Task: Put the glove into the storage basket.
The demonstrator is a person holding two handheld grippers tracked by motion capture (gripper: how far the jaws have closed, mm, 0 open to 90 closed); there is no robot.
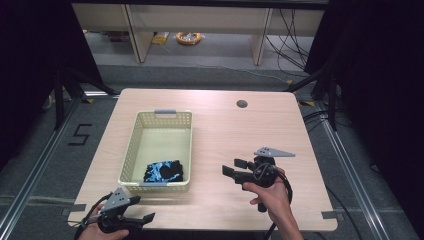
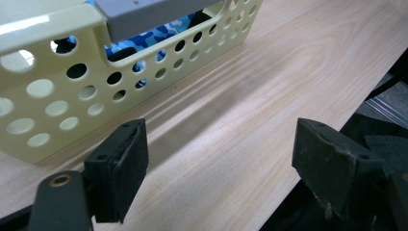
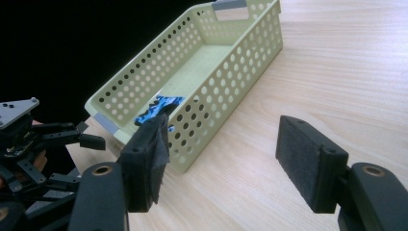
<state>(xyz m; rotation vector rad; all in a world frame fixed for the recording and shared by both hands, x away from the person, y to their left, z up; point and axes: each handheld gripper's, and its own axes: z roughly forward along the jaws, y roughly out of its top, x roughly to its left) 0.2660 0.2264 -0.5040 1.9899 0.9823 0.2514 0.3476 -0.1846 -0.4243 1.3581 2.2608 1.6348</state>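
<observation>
High view: pale yellow perforated basket [image 1: 159,150] stood left of centre on the table [image 1: 240,135], with a blue-and-black patterned cloth [image 1: 163,171] lying at its near end. The left claw [image 1: 131,211] hung at the table's near edge just below the basket, jaws apart and empty. The right claw [image 1: 234,167] hovered right of the basket, also spread and empty. The cloth looked already deposited, so the step reads as the close of placing; any next move would call for drawing both claws clear.

Left gripper view: left claw [image 2: 216,159] gaped over bare light wood, the basket [image 2: 72,91] near, the cloth [image 2: 159,33] seen through its holes.

Right gripper view: right claw [image 3: 226,154] wide, facing the basket [image 3: 226,72] and the cloth [image 3: 155,108].

Room: grey floor, black curtains, cables, desk legs beyond.
</observation>
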